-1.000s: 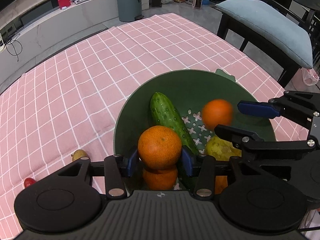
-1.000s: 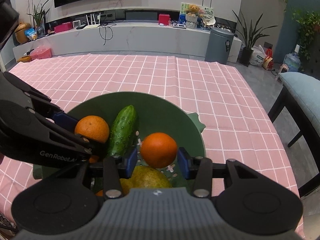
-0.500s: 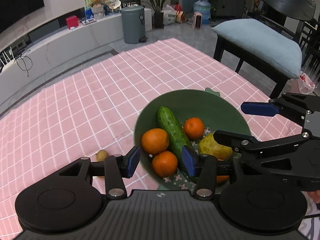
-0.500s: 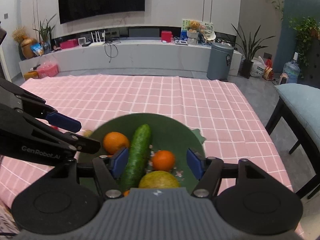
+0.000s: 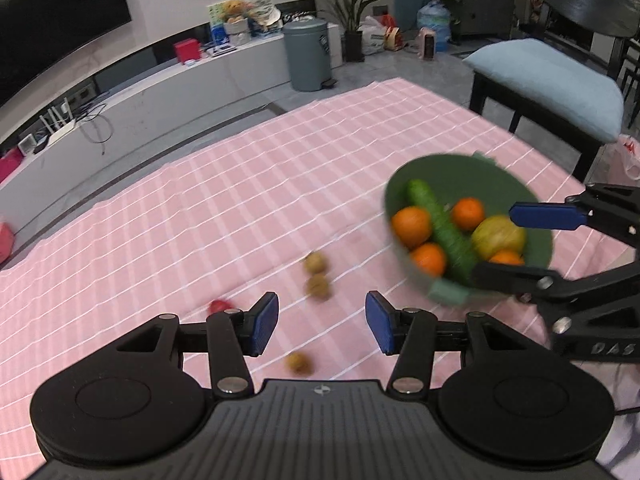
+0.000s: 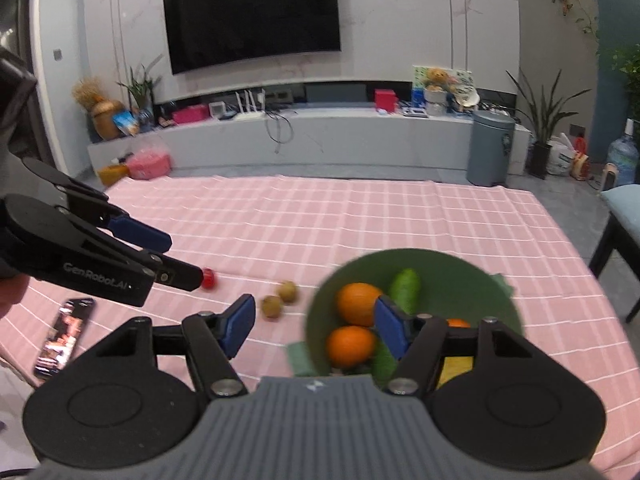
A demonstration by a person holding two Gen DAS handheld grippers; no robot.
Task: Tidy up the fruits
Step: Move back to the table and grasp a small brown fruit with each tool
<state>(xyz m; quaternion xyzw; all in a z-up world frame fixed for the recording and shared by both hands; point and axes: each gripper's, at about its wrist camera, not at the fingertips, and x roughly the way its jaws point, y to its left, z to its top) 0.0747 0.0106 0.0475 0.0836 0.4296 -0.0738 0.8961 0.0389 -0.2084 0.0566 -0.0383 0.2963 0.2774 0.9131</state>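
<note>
A green bowl point(image 5: 456, 170) point(image 6: 456, 276) on the pink checked cloth holds several oranges point(image 5: 412, 226) point(image 6: 358, 304), a cucumber point(image 5: 440, 226) point(image 6: 405, 290) and a yellow-green fruit point(image 5: 498, 238). Three small brown fruits point(image 5: 316, 263) point(image 6: 272, 306) and a red one point(image 5: 218, 306) point(image 6: 208, 279) lie on the cloth left of the bowl. My left gripper point(image 5: 322, 324) is open and empty above the brown fruits. My right gripper point(image 6: 316, 326) is open and empty, over the bowl's left rim; it also shows in the left wrist view point(image 5: 516, 244).
A phone point(image 6: 64, 336) lies at the table's near left edge. A chair with a blue cushion point(image 5: 548, 80) stands beyond the right edge. A grey bin point(image 5: 308, 54) and a low TV bench stand behind the table.
Both grippers have risen and pulled back from the bowl, and the left one has swung left over the loose fruits. One second ago each was shut on an orange; both oranges now lie in the bowl.
</note>
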